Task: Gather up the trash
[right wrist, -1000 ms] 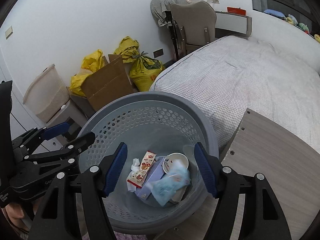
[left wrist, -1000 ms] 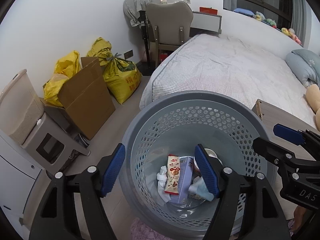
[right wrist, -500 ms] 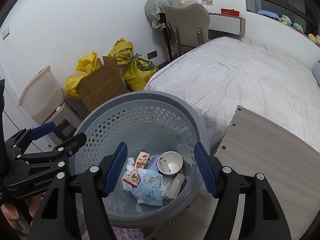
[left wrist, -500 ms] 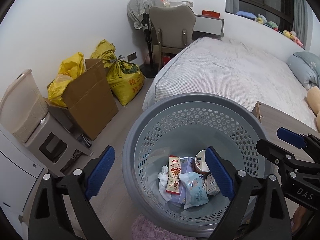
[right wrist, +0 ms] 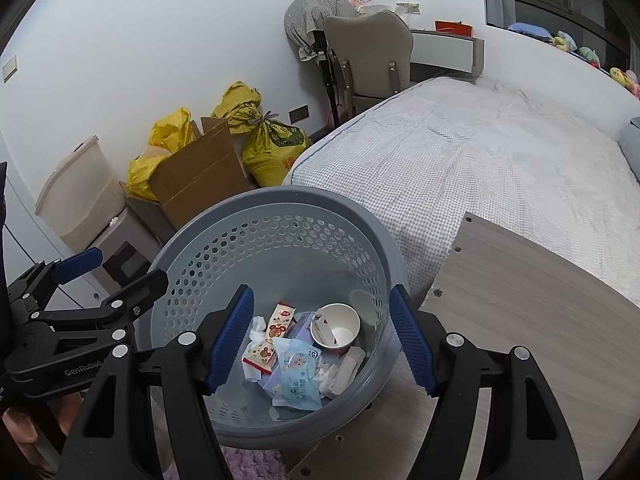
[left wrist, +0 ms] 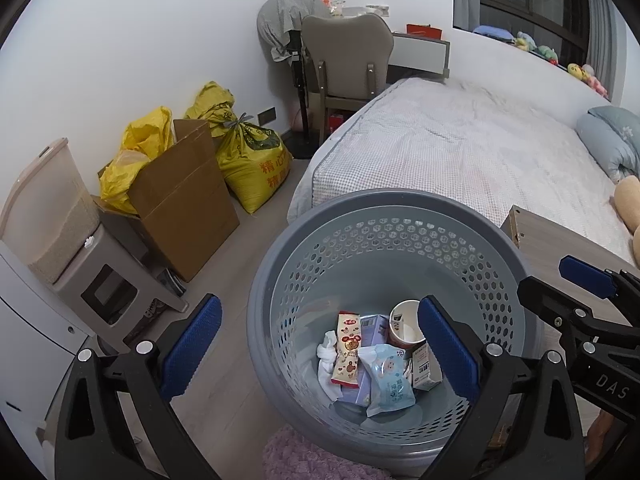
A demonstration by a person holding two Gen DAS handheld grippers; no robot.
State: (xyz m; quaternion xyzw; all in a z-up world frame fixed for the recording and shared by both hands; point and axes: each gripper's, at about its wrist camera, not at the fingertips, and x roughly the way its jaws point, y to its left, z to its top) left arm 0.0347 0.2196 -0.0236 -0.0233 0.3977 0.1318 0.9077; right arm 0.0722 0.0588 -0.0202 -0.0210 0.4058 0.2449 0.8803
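My left fingers [left wrist: 318, 346] are opening and my right fingers [right wrist: 320, 340] gape, both empty, above the bin [left wrist: 280, 280] (holding a cup [left wrist: 404, 326], wrappers [left wrist: 347, 354], a wipes pack [left wrist: 388, 380]).

The left claw [left wrist: 318, 344] is spreading its jaws wider than a second ago, with nothing between them now. The pale blue wipes packet [left wrist: 388, 380], which was sitting against the claw's right pad a second ago, is now lying loose at the bottom of the bin [left wrist: 400, 208], on top of the purple box [left wrist: 370, 322] and beside the snack wrapper [left wrist: 347, 348]. The paper cup [left wrist: 406, 324], half hidden before, is now showing fully.
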